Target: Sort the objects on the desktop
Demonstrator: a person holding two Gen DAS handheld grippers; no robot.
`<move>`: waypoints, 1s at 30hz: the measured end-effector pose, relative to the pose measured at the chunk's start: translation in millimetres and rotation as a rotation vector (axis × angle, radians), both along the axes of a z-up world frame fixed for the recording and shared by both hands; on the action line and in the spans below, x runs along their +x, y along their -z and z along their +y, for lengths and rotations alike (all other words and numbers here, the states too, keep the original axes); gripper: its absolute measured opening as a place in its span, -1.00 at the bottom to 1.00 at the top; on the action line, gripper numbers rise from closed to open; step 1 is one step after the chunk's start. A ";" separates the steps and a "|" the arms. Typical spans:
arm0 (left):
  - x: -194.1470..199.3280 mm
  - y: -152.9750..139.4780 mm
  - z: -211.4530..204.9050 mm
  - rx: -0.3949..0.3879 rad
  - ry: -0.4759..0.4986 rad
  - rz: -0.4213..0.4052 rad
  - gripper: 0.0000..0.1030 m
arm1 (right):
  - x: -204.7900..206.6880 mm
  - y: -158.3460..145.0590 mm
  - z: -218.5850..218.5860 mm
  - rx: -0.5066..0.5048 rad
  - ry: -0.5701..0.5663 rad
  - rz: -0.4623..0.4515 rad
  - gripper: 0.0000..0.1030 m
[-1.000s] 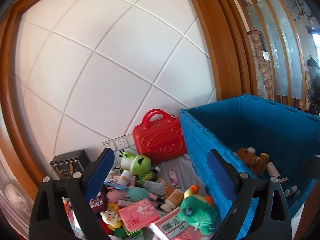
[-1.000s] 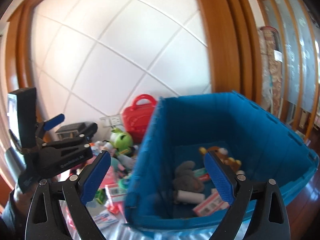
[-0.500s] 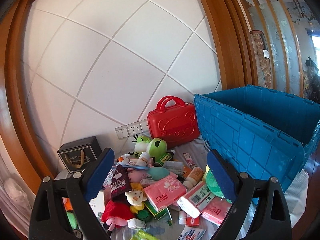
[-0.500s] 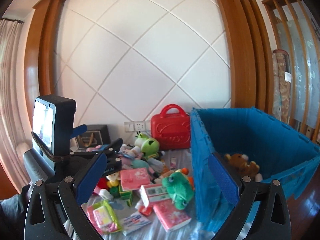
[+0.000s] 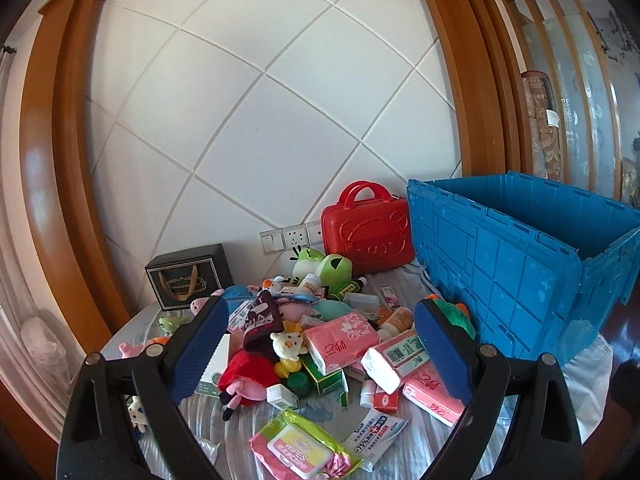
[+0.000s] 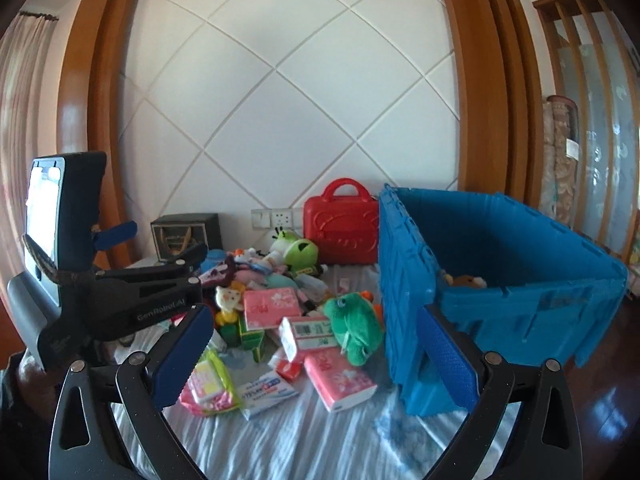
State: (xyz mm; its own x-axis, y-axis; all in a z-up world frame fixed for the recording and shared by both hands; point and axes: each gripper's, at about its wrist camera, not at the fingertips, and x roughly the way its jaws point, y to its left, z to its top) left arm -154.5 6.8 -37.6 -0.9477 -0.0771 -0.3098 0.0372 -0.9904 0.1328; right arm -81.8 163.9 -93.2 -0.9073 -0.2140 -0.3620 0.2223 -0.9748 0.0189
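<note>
Dominating the right side, the blue crate (image 6: 520, 280) stands open on the cloth-covered counter (image 6: 320, 440), a brown plush bear (image 6: 466, 281) inside it. Behind the clutter, the red case (image 5: 366, 232) leans at the wall. Beside the crate lie a green plush toy (image 6: 354, 328), pink tissue packs (image 5: 344, 338) and a wipes pack (image 5: 298, 446). Left tongs (image 5: 320, 354) and right tongs (image 6: 316, 358) both gape wide, gripping nothing.

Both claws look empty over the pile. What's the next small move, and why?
Probably ease the open right claw down onto the green plush frog. It lies on top beside the blue plastic crate, and a brown plush toy already sits inside.
</note>
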 end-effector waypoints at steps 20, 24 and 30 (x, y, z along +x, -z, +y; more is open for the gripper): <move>17.9 1.0 12.0 -0.022 0.097 -0.015 0.85 | 17.9 4.5 -3.1 0.048 0.097 0.005 1.00; 19.2 -0.6 17.2 -0.009 0.120 -0.008 0.85 | 15.5 4.8 5.2 0.037 0.119 -0.015 1.00; 21.7 -5.5 23.0 0.011 0.144 0.010 0.81 | 20.1 6.0 10.4 0.049 0.128 -0.016 1.00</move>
